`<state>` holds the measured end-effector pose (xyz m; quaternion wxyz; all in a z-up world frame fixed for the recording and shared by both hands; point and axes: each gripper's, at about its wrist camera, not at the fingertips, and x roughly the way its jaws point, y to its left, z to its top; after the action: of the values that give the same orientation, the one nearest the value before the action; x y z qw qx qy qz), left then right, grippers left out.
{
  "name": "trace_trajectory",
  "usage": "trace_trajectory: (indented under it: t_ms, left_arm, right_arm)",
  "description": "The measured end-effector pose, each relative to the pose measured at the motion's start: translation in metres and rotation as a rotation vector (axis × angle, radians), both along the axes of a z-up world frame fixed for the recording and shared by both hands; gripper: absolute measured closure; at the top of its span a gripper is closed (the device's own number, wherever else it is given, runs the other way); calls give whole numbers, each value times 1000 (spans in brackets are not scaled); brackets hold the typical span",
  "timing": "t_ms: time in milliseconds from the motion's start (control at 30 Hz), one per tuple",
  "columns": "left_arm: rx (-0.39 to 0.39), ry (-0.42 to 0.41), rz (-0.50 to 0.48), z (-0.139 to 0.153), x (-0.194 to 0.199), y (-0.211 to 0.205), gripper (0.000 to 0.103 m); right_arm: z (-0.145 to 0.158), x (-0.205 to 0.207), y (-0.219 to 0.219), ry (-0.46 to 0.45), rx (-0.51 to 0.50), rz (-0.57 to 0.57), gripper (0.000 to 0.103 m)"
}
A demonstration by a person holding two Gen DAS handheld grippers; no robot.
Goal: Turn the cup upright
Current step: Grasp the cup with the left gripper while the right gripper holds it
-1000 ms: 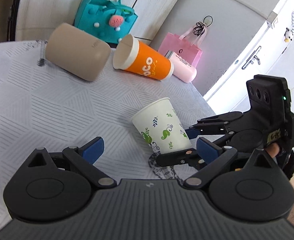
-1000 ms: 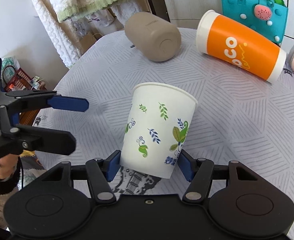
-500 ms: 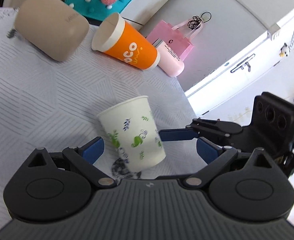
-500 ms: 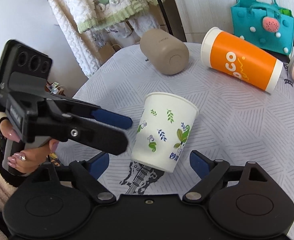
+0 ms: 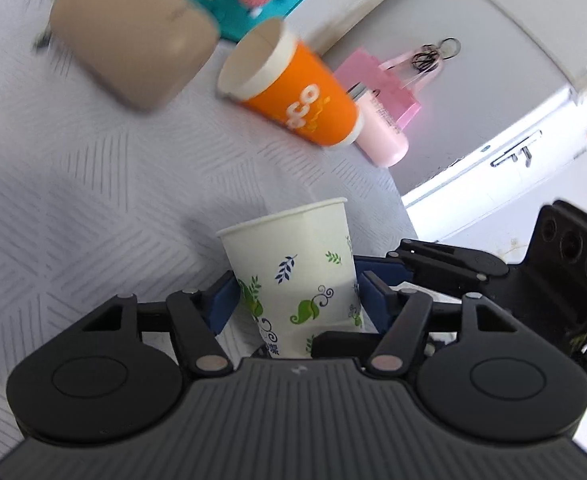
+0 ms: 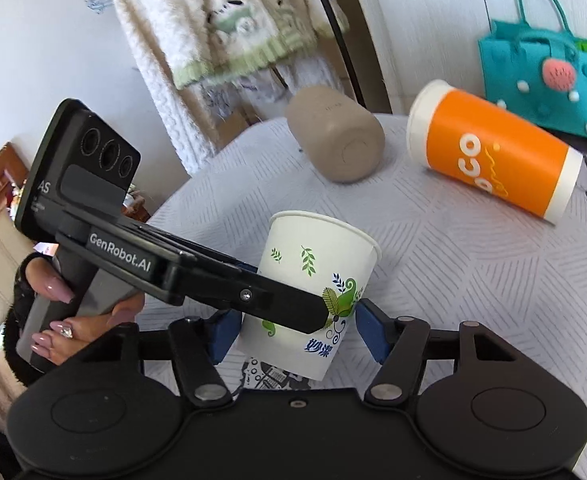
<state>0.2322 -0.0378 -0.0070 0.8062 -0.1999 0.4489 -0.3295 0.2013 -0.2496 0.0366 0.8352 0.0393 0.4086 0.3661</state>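
Your left hand-held gripper (image 5: 297, 300) grips the paper cup (image 5: 293, 268), which stands nearly upright on the table (image 5: 93, 184). Your right hand-held gripper (image 6: 293, 332) is open around it. Settle the base flat before letting go.

- Under my jaws spreads a round table (image 6: 473, 280) in a white cloth with line patterns.
- On it lie a beige cup (image 6: 337, 140), an orange cup (image 6: 493, 152) and a pink bottle (image 5: 381, 132), all on their sides.
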Motion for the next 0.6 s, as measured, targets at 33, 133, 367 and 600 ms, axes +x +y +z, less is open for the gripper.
trace_trajectory:
  t_ms: [33, 133, 367, 600]
  left_arm:
    - [29, -54, -5, 6, -6, -2, 41]
    - [72, -145, -3, 18, -17, -7, 41]
    - [110, -279, 1, 25, -30, -13, 43]
    - [185, -393, 38, 25, -34, -20, 43]
  right_arm:
    - [1, 0, 0, -11, 5, 6, 35]
    - [4, -8, 3, -67, -5, 28, 35]
    - [11, -40, 12, -357, -104, 13, 36]
    - [6, -43, 25, -487, -196, 7, 37]
